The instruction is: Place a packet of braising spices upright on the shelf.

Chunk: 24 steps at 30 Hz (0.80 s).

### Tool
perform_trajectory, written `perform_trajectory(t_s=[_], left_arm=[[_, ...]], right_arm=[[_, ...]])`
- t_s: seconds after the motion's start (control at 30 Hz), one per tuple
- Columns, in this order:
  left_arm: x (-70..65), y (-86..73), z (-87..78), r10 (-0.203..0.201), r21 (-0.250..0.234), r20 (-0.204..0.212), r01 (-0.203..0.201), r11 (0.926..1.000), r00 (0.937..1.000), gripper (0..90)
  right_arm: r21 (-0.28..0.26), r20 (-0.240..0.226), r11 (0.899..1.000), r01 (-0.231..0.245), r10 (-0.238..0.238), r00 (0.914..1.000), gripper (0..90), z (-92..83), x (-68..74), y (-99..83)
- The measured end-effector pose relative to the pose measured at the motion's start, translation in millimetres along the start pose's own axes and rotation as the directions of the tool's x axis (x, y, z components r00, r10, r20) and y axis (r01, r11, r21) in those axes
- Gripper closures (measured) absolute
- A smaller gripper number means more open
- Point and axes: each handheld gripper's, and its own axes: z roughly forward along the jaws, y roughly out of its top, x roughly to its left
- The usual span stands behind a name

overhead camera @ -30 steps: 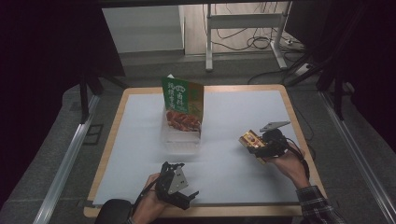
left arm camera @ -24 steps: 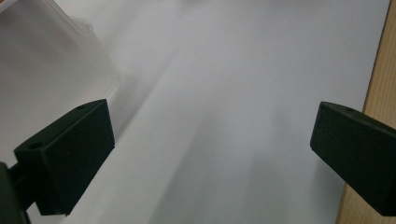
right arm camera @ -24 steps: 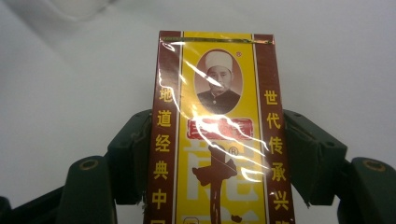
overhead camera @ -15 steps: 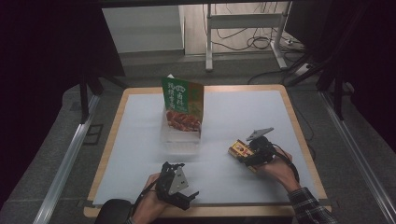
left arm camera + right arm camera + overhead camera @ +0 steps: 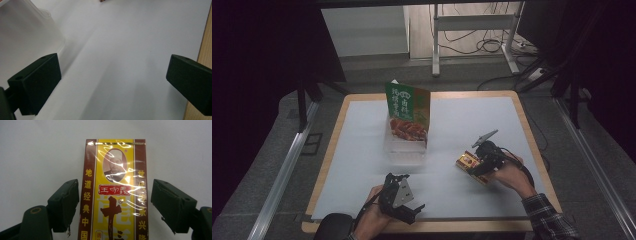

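Right tongs (image 5: 113, 202) have just been opening, straddling the flat yellow-and-maroon plastic-wrapped packet (image 5: 115, 192) unclamped; glossy wrap may slip sideways; left tongs (image 5: 112, 82) released

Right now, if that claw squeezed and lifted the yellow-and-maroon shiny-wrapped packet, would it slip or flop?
The yellow-and-maroon shiny-wrapped packet lies flat with straight edges, so it probably stays fairly stiff and won't roll. Its wrinkled glossy film suggests it may slide against the claw's pads. The right claw has just been opening, its jaws astride the packet with gaps either side, not gripping.
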Motion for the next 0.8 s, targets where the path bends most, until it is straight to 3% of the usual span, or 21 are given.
perform_trajectory(t_s=[0.2, 0.5, 0.7, 0.8], left_arm=[[-0.3, 0.1, -0.3, 0.002, 0.000, 0.000, -0.002, 1.0000, 1.0000, 0.0], [-1.3, 0.2, 0.4, 0.007, 0.003, 0.004, -0.007, 1.0000, 1.0000, 0.0], [-1.5, 0.1, 0.4, 0.009, 0.005, 0.005, -0.009, 1.0000, 1.0000, 0.0], [-1.5, 0.1, 0.5, 0.009, 0.005, 0.005, -0.009, 0.9999, 0.9999, 0.0]], right_arm=[[0.083, 0.010, 0.996, 0.034, -0.035, 0.9994, 25.5, 0.2, 2.8, 16.5], [0.215, 0.029, 0.975, 0.056, -0.064, 0.9975, 26.7, 14.8, 6.8, 36.8], [0.269, 0.028, 0.962, 0.049, -0.058, 0.9979, 29.0, 25.9, 6.0, 40.4], [0.274, 0.041, 0.961, 0.037, -0.050, 0.9979, 31.0, 25.3, 7.4, 41.1]])
